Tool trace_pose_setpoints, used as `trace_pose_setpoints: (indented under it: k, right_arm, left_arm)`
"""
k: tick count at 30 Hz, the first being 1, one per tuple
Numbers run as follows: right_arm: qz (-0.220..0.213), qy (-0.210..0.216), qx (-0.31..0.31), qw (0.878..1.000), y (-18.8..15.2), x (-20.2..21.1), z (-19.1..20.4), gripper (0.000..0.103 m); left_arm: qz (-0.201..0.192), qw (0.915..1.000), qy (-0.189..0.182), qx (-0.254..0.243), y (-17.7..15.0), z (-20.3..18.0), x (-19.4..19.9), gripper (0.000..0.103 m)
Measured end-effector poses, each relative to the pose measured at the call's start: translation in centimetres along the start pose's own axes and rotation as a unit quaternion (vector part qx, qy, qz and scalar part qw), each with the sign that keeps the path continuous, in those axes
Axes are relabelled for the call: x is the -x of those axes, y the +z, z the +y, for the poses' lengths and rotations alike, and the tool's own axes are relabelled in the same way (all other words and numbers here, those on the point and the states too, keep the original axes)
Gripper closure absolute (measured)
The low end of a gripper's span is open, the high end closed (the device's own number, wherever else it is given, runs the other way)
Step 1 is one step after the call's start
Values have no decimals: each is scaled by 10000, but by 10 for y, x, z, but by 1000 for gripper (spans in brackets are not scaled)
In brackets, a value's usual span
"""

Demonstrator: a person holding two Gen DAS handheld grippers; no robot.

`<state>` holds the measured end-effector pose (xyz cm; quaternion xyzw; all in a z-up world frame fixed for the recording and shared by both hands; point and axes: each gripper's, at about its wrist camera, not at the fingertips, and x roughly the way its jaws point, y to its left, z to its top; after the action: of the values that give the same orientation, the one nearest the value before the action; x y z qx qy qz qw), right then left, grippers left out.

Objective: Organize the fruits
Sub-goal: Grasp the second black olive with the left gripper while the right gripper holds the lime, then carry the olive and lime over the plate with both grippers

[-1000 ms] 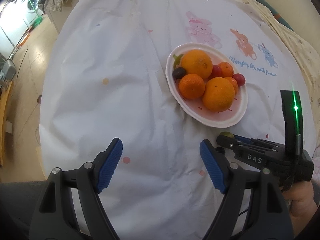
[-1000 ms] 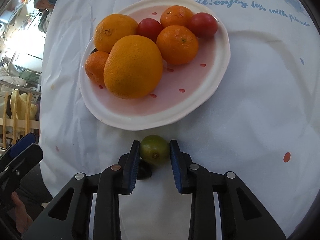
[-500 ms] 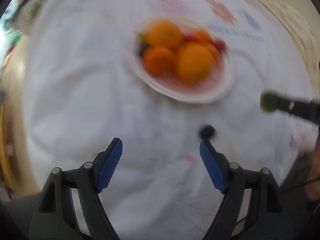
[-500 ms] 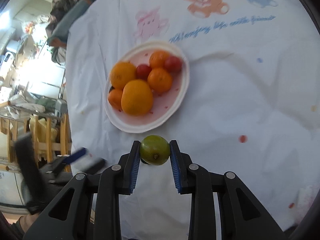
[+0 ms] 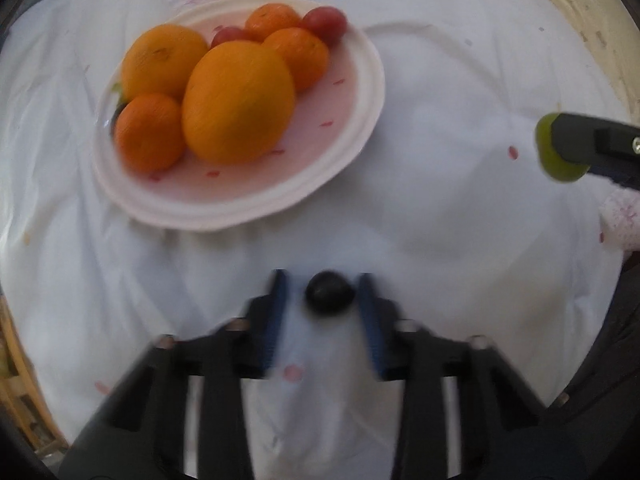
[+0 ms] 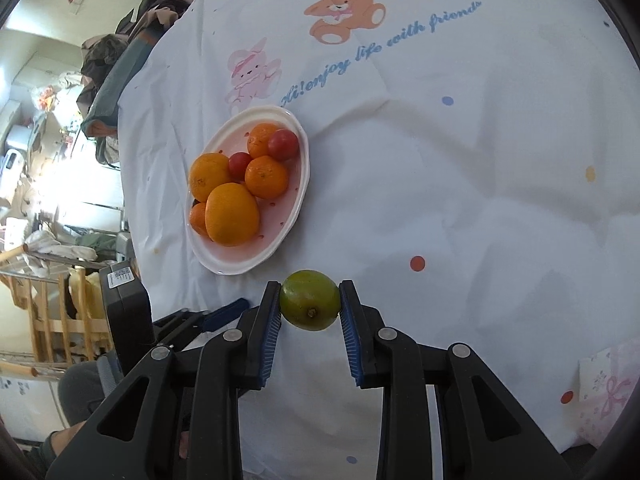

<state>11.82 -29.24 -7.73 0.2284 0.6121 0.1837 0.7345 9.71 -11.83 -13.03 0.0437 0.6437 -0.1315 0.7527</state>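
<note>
Left wrist view, blurred with motion, shows the left gripper (image 5: 322, 300) pointing steeply down at the tablecloth (image 5: 460, 208), its blue pads (image 5: 276, 312) on either side of a small dark round fruit (image 5: 329, 297), perhaps a grape or dark plum. The jaws have just been closing around it; the right-hand pad looks to touch it, while a sliver of cloth shows between the fruit and the other pad, so I cannot tell whether the pinch is complete. The fruit is near-round, with no long axis to line up, and sits near the fingertips.

From that dark fruit, the white plate (image 5: 360, 128) lies ahead and to the left, near, loaded with oranges (image 5: 238, 102), tangerines and small red fruits; bare plate floor shows on its near right side, the likely landing spot.

Right wrist view shows the right gripper (image 6: 310, 308) pinching a green lime (image 6: 310, 305) firmly between its pads, raised above the cloth, just short of the plate (image 6: 296, 216) rim's near end.
</note>
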Motion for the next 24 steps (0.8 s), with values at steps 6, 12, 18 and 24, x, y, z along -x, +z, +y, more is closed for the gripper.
trace_pose_setpoints:
  k: [6, 12, 18, 24]
  right_arm:
    - [-18, 76, 64, 9999, 3, -1, 6, 72]
    - [-67, 101, 160, 9998, 3, 2, 11, 72]
    - [-174, 155, 181, 9996, 1, 10, 14, 72]
    - [-521, 387, 237, 9976, 6, 28, 26, 72]
  left_arm:
    - [-121, 9999, -94, 39, -3, 4, 13, 83]
    - [-272, 9995, 6, 188, -5, 9, 42, 84]
    - [-586, 9969, 190, 499, -12, 28, 76, 84]
    - [-993, 9901, 512, 846, -13, 70, 111, 83]
